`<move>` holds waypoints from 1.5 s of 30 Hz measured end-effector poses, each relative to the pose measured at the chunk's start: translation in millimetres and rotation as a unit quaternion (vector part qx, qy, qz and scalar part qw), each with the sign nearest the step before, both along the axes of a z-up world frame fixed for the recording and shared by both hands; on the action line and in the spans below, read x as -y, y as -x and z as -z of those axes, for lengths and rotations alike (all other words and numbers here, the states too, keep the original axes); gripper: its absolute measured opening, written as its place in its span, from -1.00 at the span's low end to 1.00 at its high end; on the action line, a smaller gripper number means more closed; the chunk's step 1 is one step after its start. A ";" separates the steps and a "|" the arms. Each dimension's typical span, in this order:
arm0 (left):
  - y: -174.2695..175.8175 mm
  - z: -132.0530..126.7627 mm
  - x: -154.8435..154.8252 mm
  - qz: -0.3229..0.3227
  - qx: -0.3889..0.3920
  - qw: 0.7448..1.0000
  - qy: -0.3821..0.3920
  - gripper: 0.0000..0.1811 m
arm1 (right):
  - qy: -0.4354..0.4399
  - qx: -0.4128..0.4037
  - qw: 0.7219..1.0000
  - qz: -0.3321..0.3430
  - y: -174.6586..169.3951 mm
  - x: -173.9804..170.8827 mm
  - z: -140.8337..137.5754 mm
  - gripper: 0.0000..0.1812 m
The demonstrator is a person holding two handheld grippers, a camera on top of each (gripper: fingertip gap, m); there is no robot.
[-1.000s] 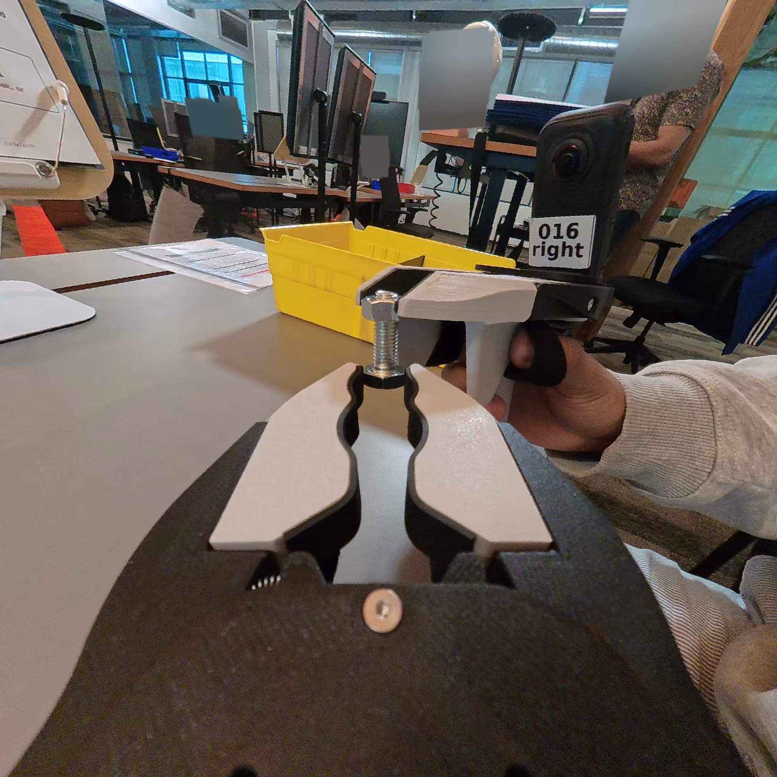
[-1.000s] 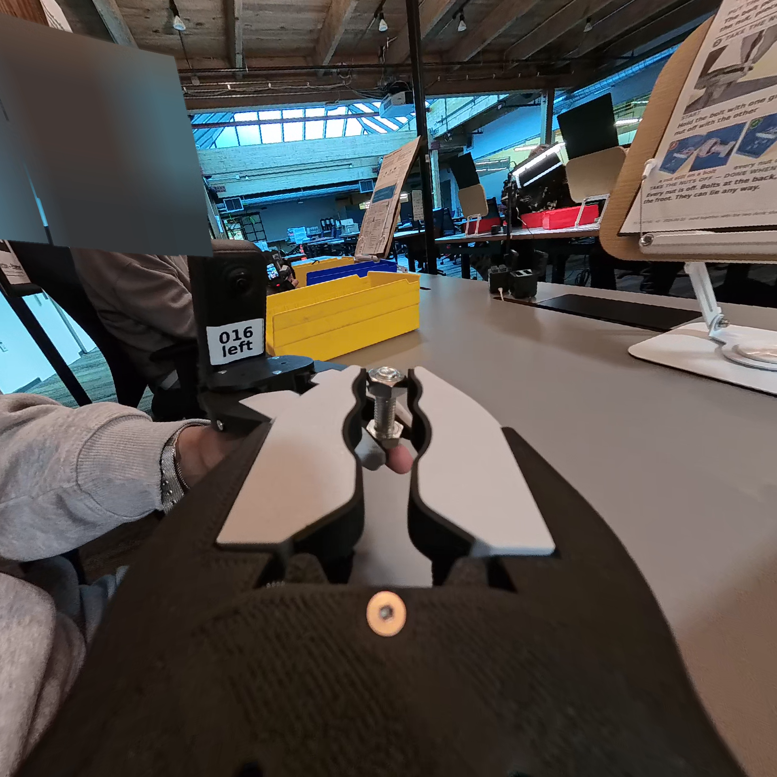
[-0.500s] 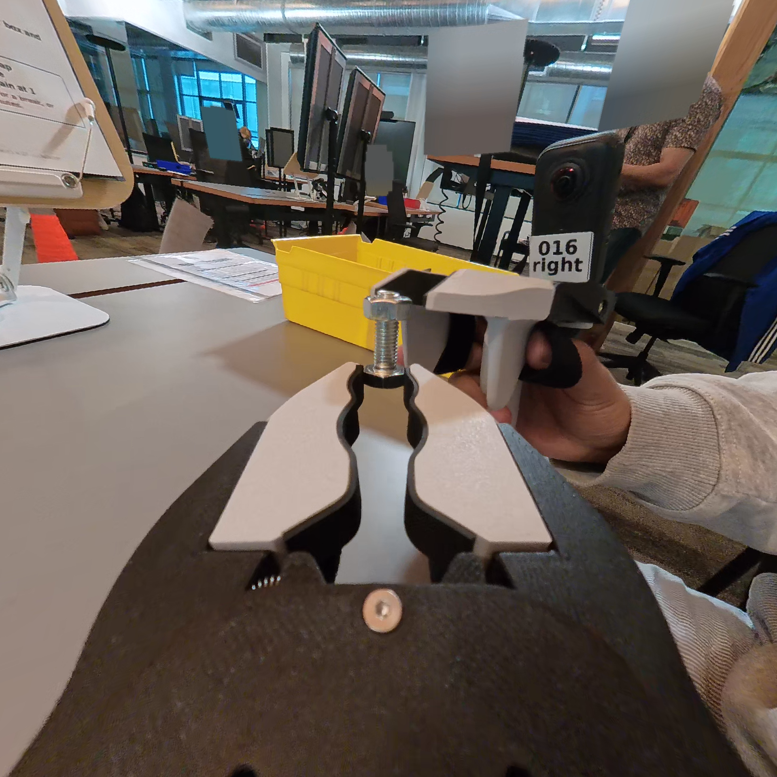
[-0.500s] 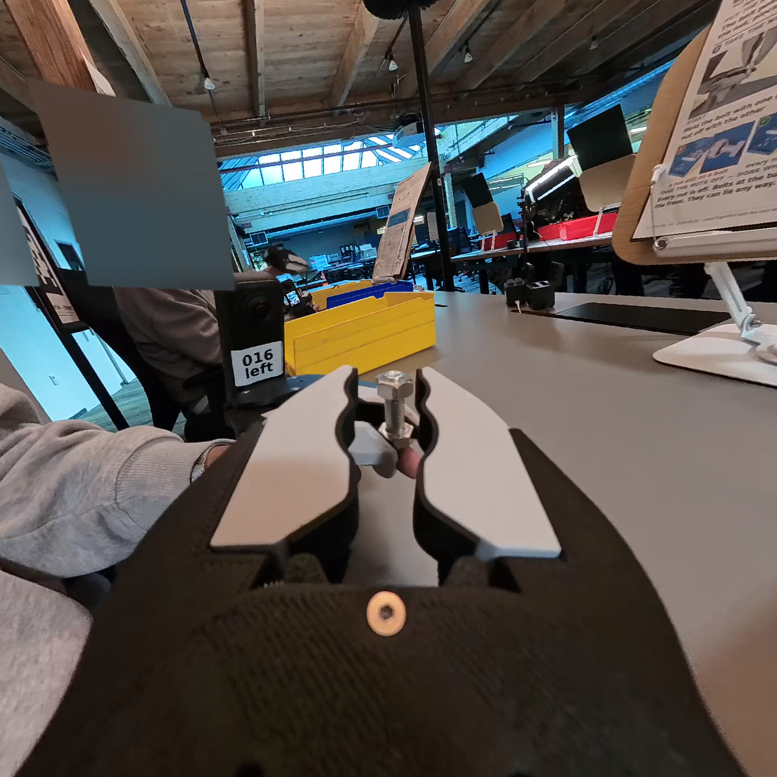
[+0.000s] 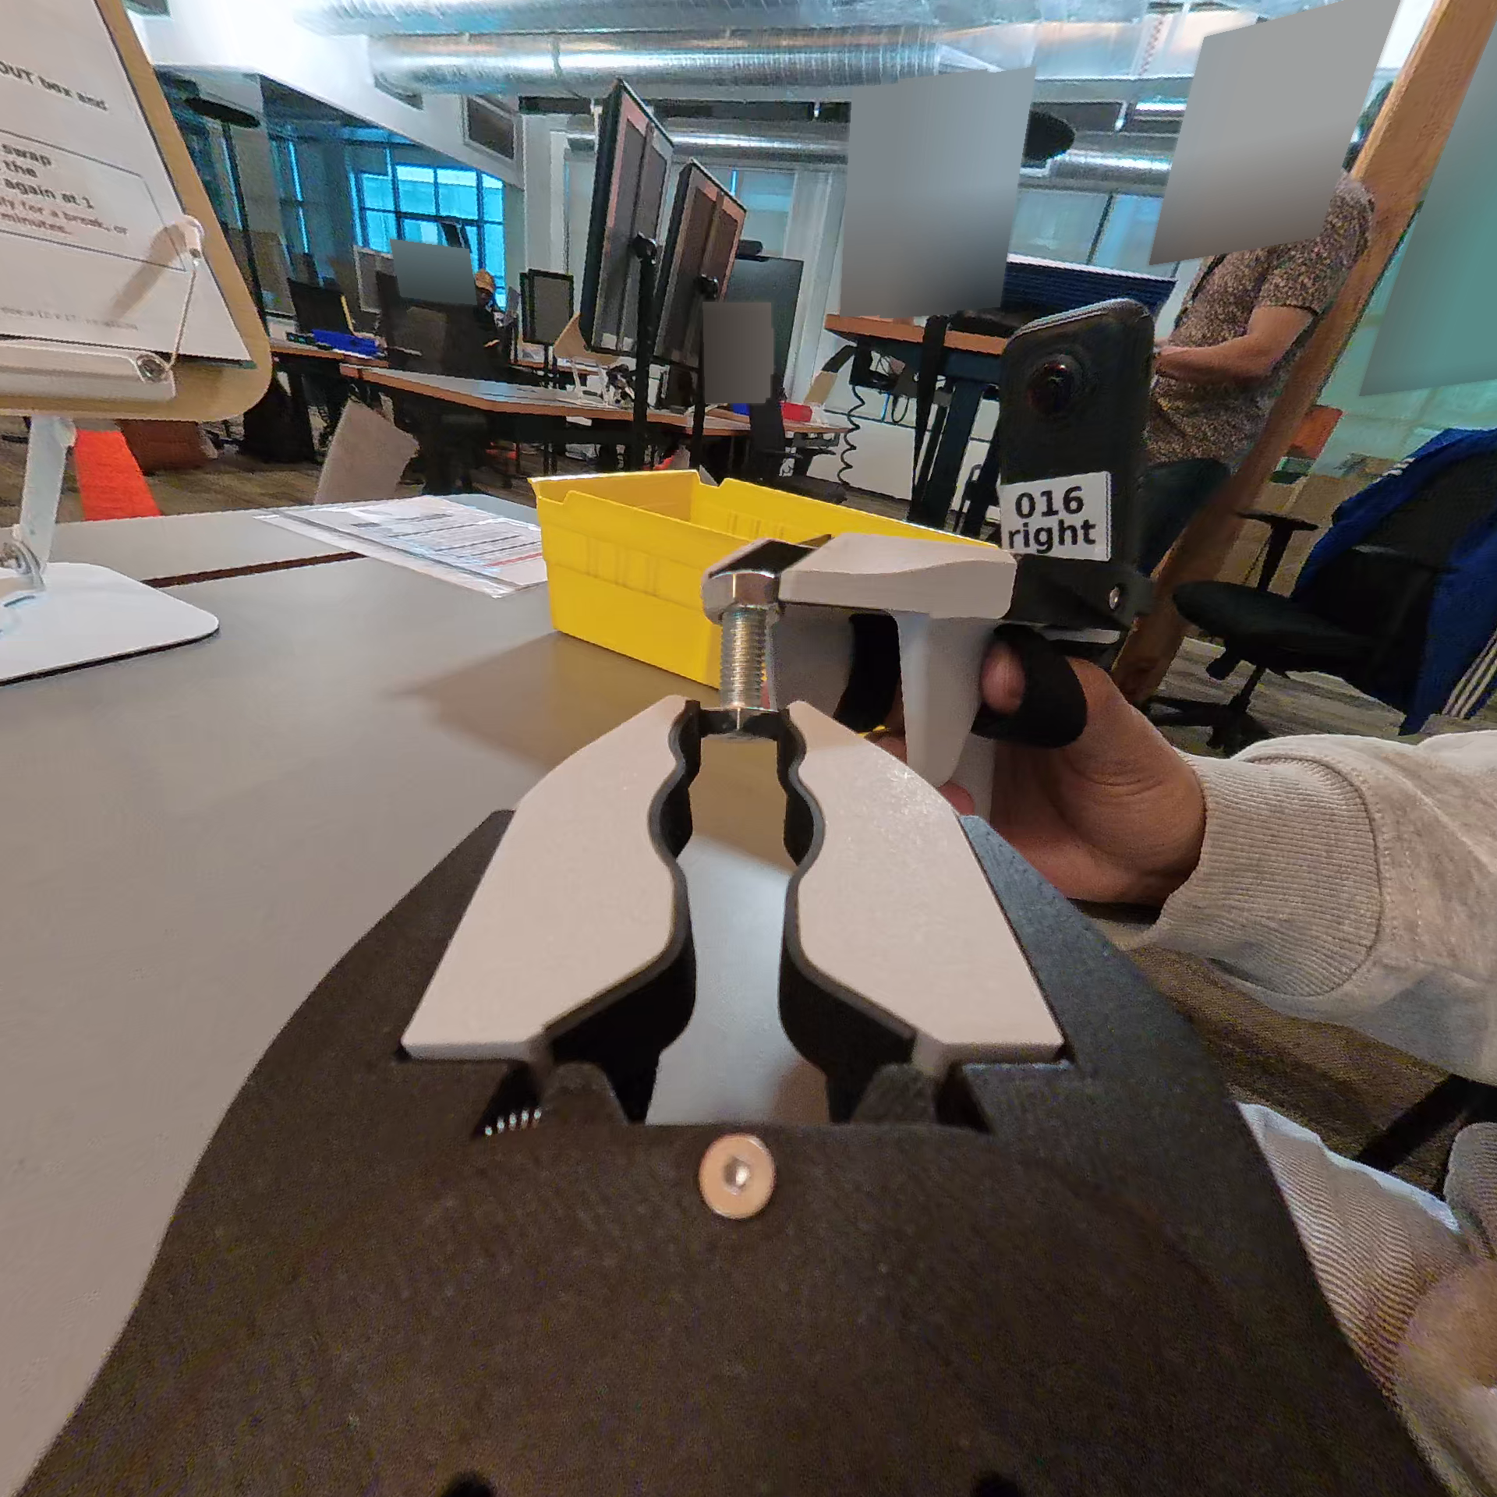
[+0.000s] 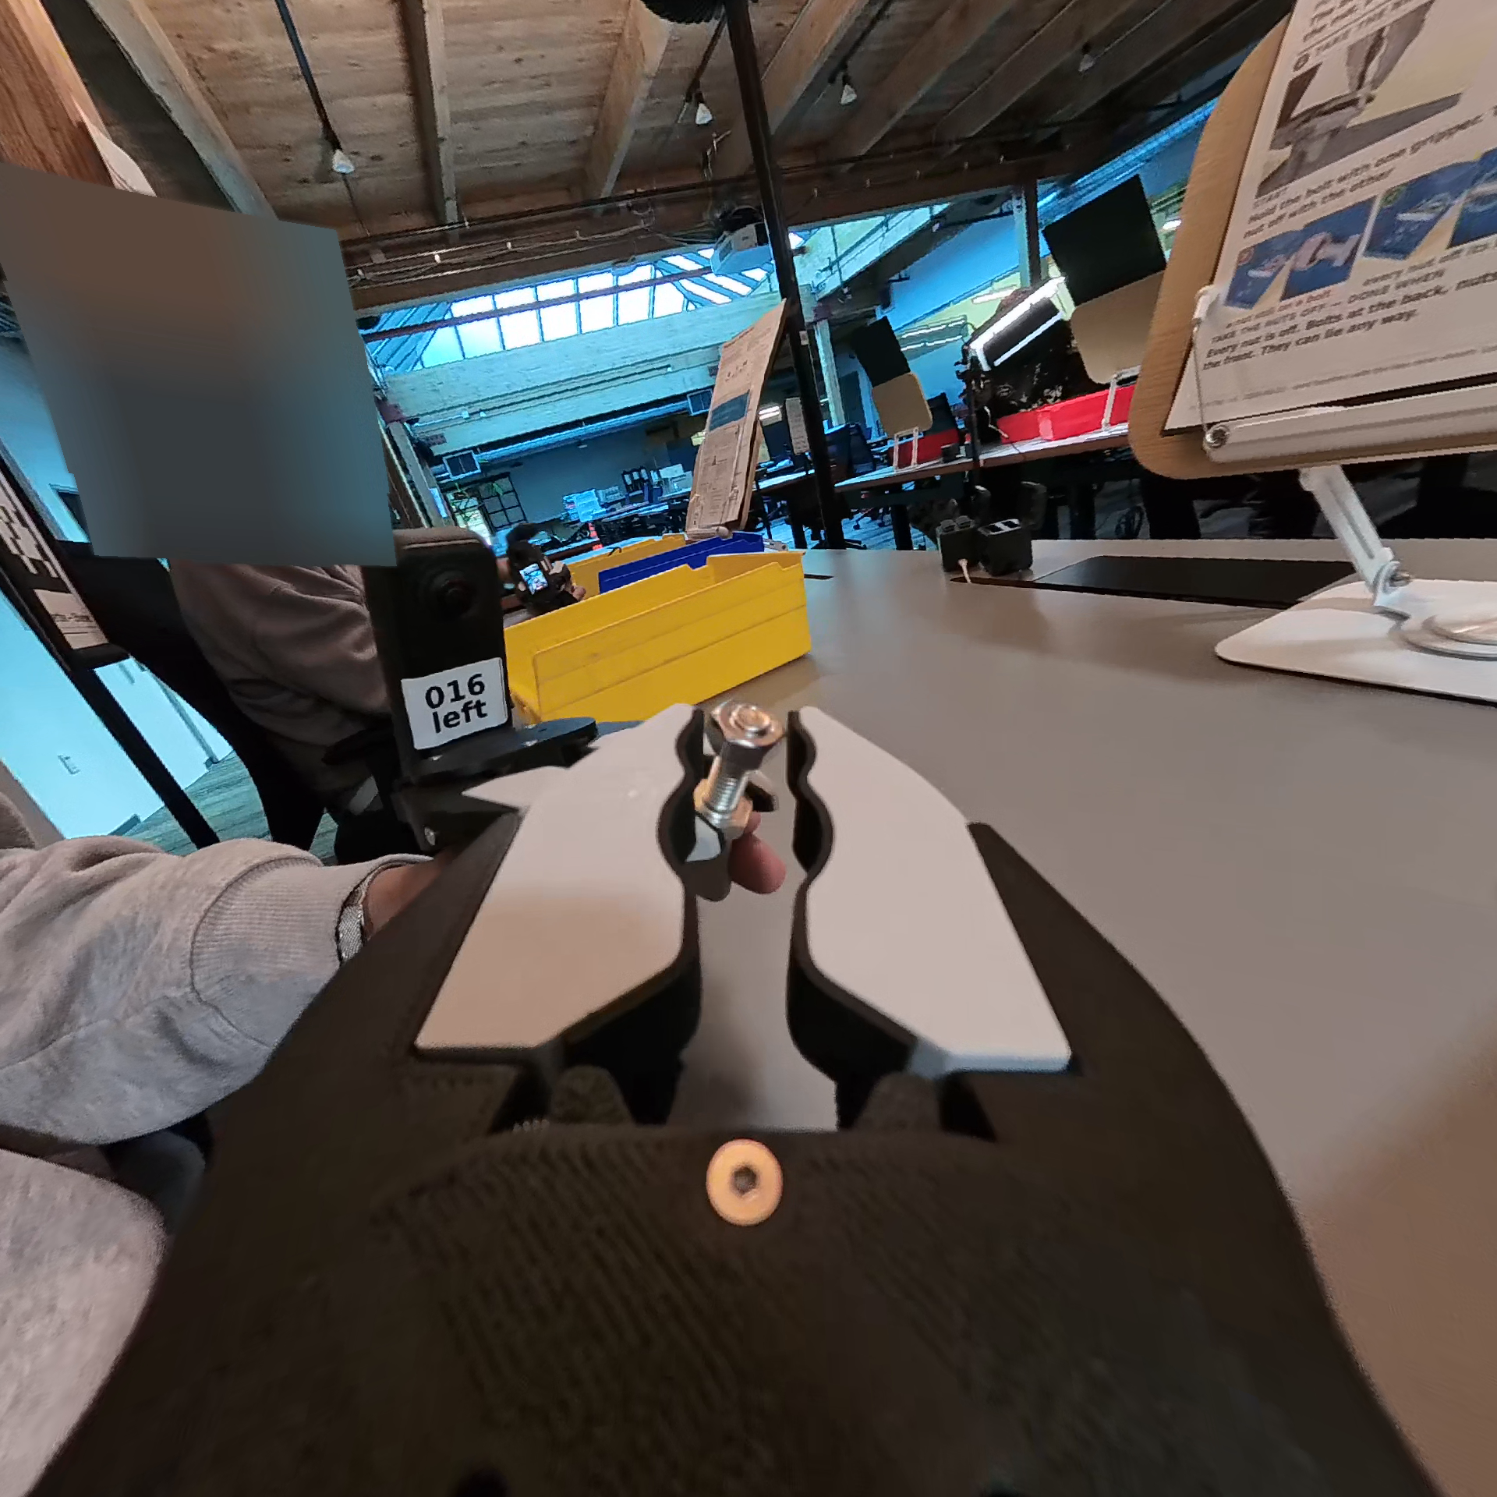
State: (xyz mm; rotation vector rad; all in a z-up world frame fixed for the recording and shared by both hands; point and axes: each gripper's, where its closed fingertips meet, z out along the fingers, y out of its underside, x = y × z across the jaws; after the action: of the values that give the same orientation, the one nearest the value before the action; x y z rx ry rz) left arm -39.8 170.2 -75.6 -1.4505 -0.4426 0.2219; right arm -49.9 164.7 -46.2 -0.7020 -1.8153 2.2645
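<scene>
The left hand-held gripper (image 5: 739, 723) is closed at its tips on a small silver hexagonal nut (image 5: 739, 723), which sits low on a silver threaded steel bolt (image 5: 740, 660). The bolt stands almost upright over the grey table (image 5: 243, 810). Its long axis is vertical in the left wrist view, with the hexagonal head on top.

The right hand-held gripper (image 6: 744, 733) is closed on this head. In the left wrist view it comes in from the right side, with its fingers (image 5: 895, 571) lying nearly flat, so the two grippers are about at a right angle to each other, one at each end of the bolt. In the right wrist view the bolt leans a little: the head is at the tips and the shaft goes down and toward the camera, to the nut (image 6: 723, 812) and the grey fingertip of the left one (image 6: 703, 846).

The right hand (image 5: 1085, 810), in a light grey knitted sleeve, holds the handle of the right gripper just beside the left gripper. A fingertip of the left hand (image 6: 753, 863) shows under the nut.

Behind the bolt, near but not touching it, a long yellow plastic bin (image 5: 640, 575) stands on the table. What is inside the bin I cannot see. A white stand with a printed sheet (image 5: 89, 202) is at the far left, and some laminated papers (image 5: 421, 535) lie beside the bin.
</scene>
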 end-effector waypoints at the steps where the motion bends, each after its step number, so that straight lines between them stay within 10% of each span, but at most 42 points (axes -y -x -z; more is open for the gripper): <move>1: -0.2 -0.3 0.0 -0.001 -0.002 1.000 0.000 -0.80 | 0.001 0.001 1.000 -0.002 -0.4 0.9 0.3 -0.78; 16: 1.3 -4.0 2.9 -0.002 0.005 1.000 -0.019 -0.80 | 0.098 0.102 0.988 -0.063 2.1 0.1 1.1 -0.70; 45: -0.3 6.5 -4.2 0.008 0.016 1.000 0.016 -0.72 | -0.003 0.030 0.999 -0.020 -1.3 6.1 7.2 -0.80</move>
State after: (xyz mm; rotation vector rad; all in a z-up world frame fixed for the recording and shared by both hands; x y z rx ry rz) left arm -39.5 174.3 -82.1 -1.4898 -0.4542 0.1939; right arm -48.6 158.6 -53.3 -0.7480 -1.8784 2.2871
